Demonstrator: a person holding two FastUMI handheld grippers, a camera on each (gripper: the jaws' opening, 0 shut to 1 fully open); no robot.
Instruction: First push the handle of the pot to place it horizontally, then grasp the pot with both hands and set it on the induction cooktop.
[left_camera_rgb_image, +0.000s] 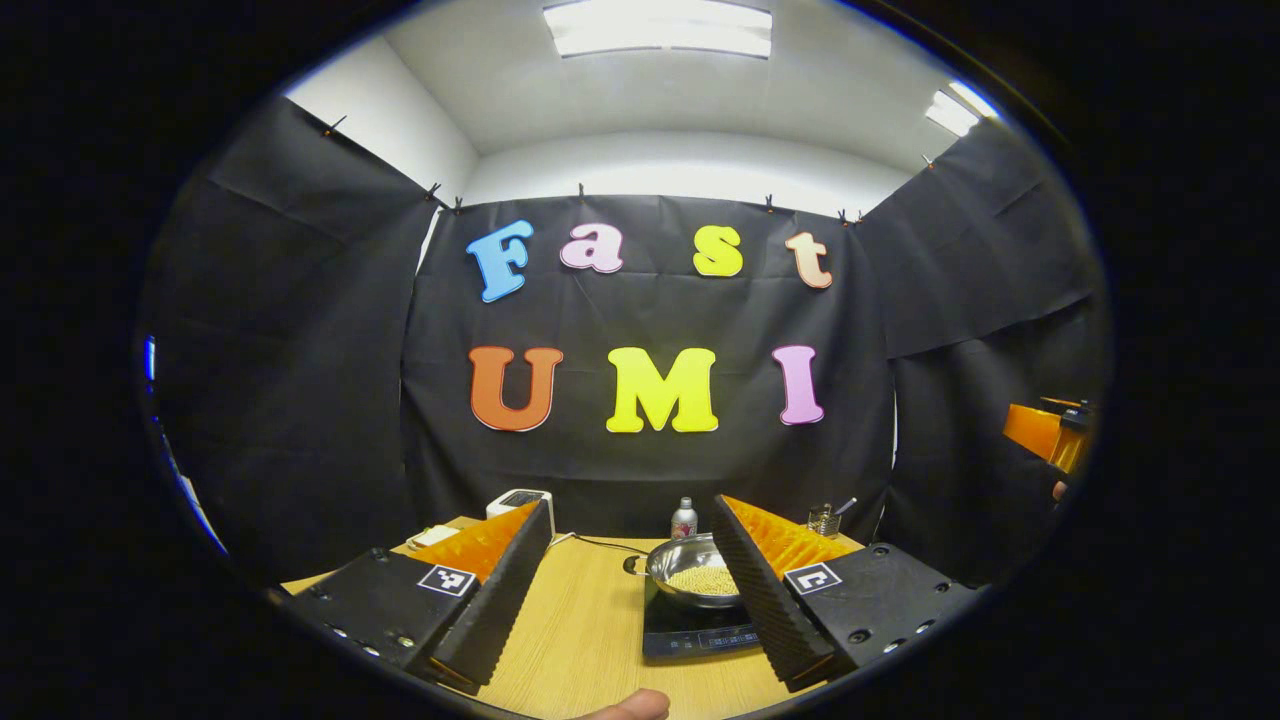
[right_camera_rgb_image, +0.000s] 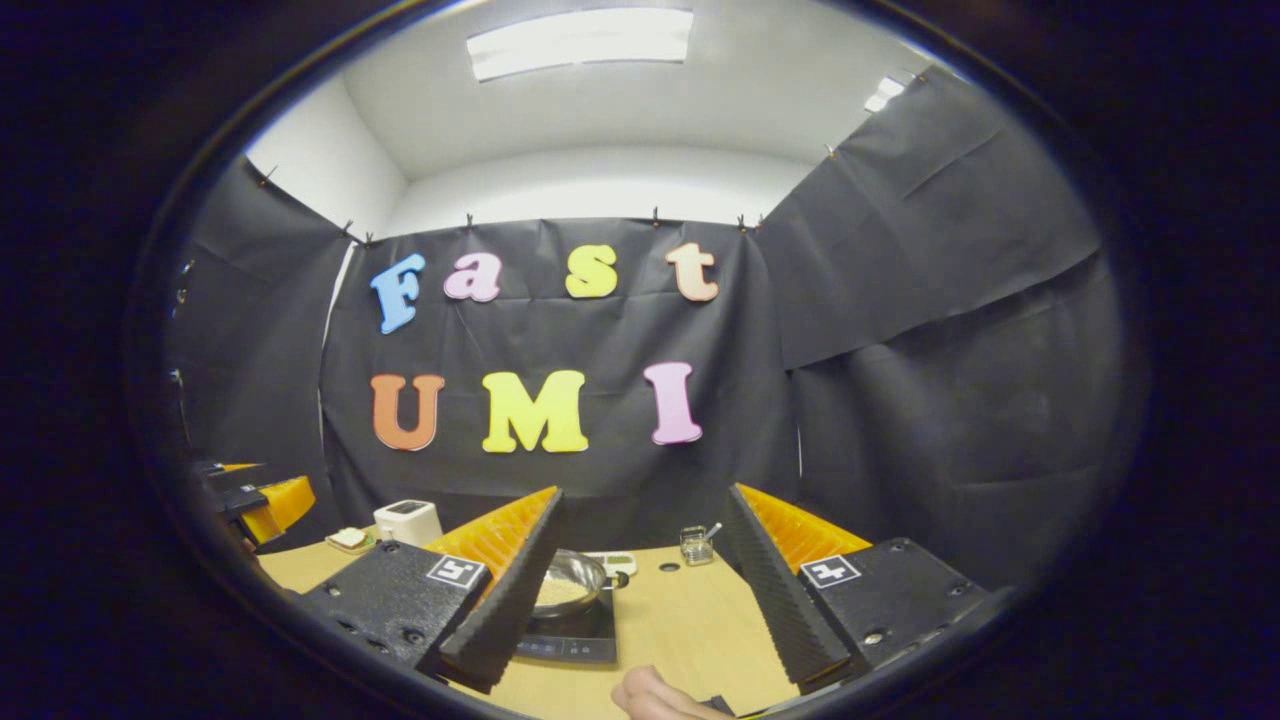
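Observation:
A steel pot holding pale yellow grains sits on the black induction cooktop, low and right of centre in the left gripper view. A small handle sticks out on its left side. My left gripper is open and held back from the pot, with nothing between its fingers; its right finger covers the pot's right side. In the right gripper view the pot and cooktop show partly behind my left finger. My right gripper is open and holds nothing.
On the wooden table stand a white device, a small bottle behind the pot, and a small jar with a spoon. The other gripper shows at the far right, and a thumb at the bottom edge.

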